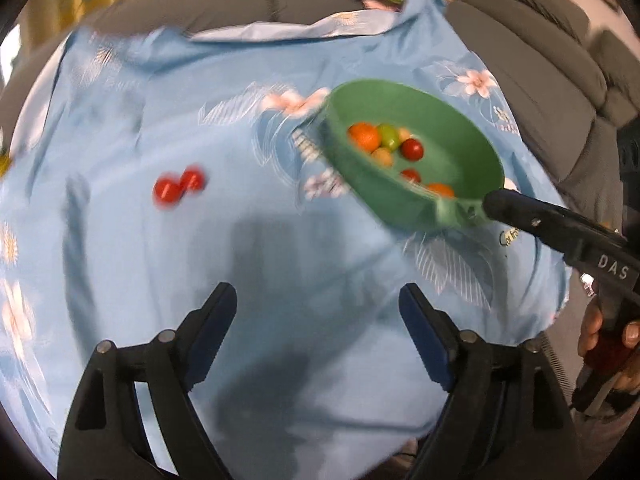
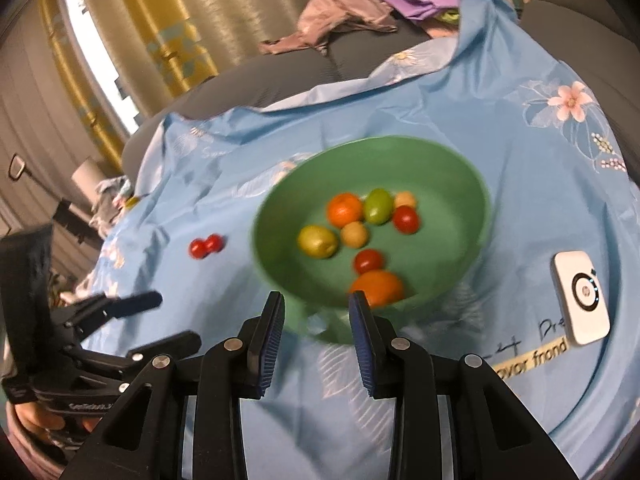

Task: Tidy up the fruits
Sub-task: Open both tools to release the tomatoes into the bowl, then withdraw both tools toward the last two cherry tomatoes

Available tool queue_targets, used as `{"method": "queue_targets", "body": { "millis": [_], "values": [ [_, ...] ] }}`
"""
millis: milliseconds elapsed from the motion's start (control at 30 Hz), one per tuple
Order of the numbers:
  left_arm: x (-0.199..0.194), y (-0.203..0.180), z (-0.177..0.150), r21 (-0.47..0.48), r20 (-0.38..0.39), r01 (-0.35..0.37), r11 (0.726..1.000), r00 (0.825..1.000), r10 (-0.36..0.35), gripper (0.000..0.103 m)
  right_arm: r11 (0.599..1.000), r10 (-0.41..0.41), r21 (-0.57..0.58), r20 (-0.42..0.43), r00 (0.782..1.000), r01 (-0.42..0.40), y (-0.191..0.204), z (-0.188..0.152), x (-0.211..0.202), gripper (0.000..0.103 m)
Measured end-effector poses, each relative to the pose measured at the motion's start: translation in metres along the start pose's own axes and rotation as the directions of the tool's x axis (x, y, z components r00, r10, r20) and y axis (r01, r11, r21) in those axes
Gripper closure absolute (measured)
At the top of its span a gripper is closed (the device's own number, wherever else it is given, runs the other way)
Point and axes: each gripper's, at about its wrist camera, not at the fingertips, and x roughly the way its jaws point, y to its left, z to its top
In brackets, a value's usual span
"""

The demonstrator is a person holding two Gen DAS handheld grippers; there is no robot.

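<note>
A green bowl [image 1: 452,120] [image 2: 452,164] sits tilted on the blue flowered cloth and holds several small fruits: oranges [image 2: 344,210], red tomatoes [image 2: 405,219] and green and yellow ones [image 2: 377,205]. Two red tomatoes [image 1: 178,187] [image 2: 205,246] lie touching each other on the cloth left of the bowl. My left gripper [image 1: 318,304] is open and empty, above bare cloth near the table's front. My right gripper [image 2: 316,304] has its pads on either side of the bowl's near handle tab [image 1: 460,210]; in the left wrist view its tip [image 1: 496,202] meets that tab.
A white device [image 2: 580,298] lies on the cloth right of the bowl, by a yellow label [image 2: 532,362]. Grey sofa cushions [image 1: 540,60] surround the table. Crumpled clothes [image 2: 340,20] lie on the sofa behind. Curtains [image 2: 120,60] hang at the back left.
</note>
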Motion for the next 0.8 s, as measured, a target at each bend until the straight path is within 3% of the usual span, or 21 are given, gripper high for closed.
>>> {"method": "queue_targets", "body": {
  "millis": [67,200,433,567,667,767,800],
  "values": [
    [-0.009,0.009,-0.012,-0.039,0.004,-0.012,0.999,1.000,0.012,0.018,1.000,0.015,-0.024,0.003,1.000,-0.015,0.012,-0.003,-0.005,0.069],
    [-0.046,0.028,-0.036,-0.133,0.077,-0.024,0.991,0.996,0.035,0.001,0.995,0.057,-0.080,-0.001,0.998,-0.057,0.041,-0.010,-0.010,0.069],
    [-0.085,0.046,-0.061,-0.209,0.143,-0.032,0.977,0.988,0.063,0.001,0.977,0.125,-0.171,-0.037,0.991,-0.129,0.089,-0.022,-0.004,0.069],
    [-0.102,0.056,-0.069,-0.263,0.203,0.018,0.965,0.978,0.037,0.001,0.962,0.156,-0.218,-0.052,0.986,-0.163,0.112,-0.028,-0.001,0.069],
    [-0.119,0.059,-0.070,-0.302,0.285,0.044,0.952,0.957,0.046,0.001,0.955,0.167,-0.237,-0.055,0.984,-0.176,0.121,-0.030,-0.003,0.069],
    [-0.138,0.062,-0.072,-0.314,0.397,0.128,0.941,0.918,0.008,0.001,0.952,0.178,-0.245,-0.049,0.983,-0.184,0.123,-0.032,-0.005,0.069],
    [-0.145,0.062,-0.072,-0.311,0.444,0.161,0.937,0.896,-0.007,0.001,0.952,0.180,-0.244,-0.048,0.983,-0.186,0.124,-0.033,-0.005,0.069]
  ]
}}
